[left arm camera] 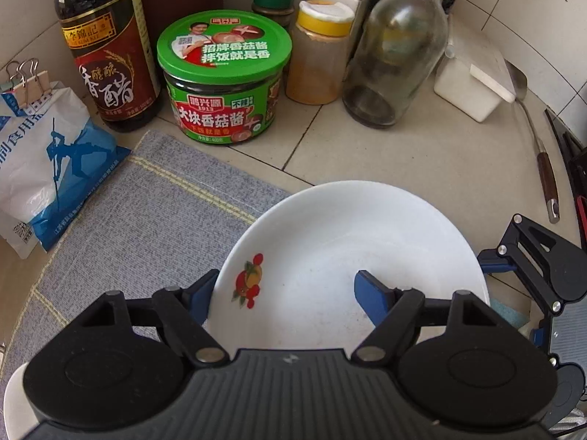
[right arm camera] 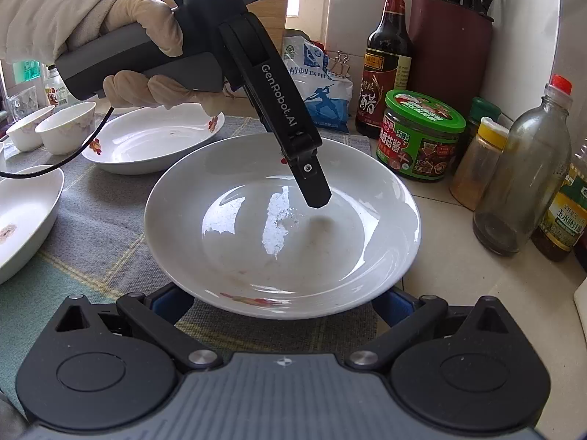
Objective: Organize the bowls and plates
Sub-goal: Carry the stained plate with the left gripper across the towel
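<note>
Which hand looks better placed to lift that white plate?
Probably left. The left gripper straddles the plate rim, one finger inside, one outside. The right gripper has its fingers wide open under the near edge.

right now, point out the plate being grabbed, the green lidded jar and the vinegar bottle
plate (right arm camera: 282, 242): right wrist view, centre of its white well
green lidded jar (left arm camera: 223, 46): left wrist view, top of the lid
vinegar bottle (left arm camera: 110, 73): left wrist view, on the label
</note>
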Demonstrator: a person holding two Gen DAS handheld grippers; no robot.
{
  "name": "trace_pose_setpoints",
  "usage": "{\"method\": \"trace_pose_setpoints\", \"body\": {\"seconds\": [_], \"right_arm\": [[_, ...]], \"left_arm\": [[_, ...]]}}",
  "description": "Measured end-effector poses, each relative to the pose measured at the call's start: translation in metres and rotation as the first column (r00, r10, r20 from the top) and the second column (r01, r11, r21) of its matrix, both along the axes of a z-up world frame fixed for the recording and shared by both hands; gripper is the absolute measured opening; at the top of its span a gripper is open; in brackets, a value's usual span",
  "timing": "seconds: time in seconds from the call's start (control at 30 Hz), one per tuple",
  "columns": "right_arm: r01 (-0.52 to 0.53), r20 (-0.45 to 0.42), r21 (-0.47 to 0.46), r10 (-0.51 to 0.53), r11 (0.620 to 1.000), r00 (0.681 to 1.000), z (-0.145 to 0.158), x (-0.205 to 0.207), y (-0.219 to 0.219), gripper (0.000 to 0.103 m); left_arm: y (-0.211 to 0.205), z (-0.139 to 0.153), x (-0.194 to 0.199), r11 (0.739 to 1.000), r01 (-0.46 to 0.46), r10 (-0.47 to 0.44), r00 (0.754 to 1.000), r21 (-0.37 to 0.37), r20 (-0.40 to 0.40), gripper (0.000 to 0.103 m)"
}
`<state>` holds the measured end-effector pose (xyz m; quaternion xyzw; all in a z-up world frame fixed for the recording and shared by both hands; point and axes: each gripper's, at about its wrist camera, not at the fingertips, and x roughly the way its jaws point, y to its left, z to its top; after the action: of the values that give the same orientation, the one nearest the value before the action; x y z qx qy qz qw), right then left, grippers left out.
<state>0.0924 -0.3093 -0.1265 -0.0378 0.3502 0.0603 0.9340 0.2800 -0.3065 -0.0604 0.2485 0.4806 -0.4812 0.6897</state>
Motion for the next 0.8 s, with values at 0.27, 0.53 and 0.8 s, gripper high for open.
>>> {"method": "trace_pose_setpoints", "body": {"seconds": [0.27,0.53,0.8], "right_arm": [[0.010,-0.015,-0.004,-0.010,1.000,1.000,-0.003,0.007,-0.005,0.103],[0.020,-0.022,-0.009,-0.020,1.000,1.000,-0.004,0.008,-0.005,0.103],[0.026,-0.035,-0.013,-0.026,1.000,0.999,-0.003,0.009,-0.005,0.103]], "left_arm": [[-0.008,-0.005,0.009,1.000,0.008,-0.008,1.000,-0.009,-0.006,0.077],[-0.012,-0.011,0.011,1.000,0.013,-0.013,1.000,-0.012,-0.006,0.077],[-0.010,-0.009,0.003,1.000,0.007,-0.007,1.000,-0.017,0.022,0.082]]}}
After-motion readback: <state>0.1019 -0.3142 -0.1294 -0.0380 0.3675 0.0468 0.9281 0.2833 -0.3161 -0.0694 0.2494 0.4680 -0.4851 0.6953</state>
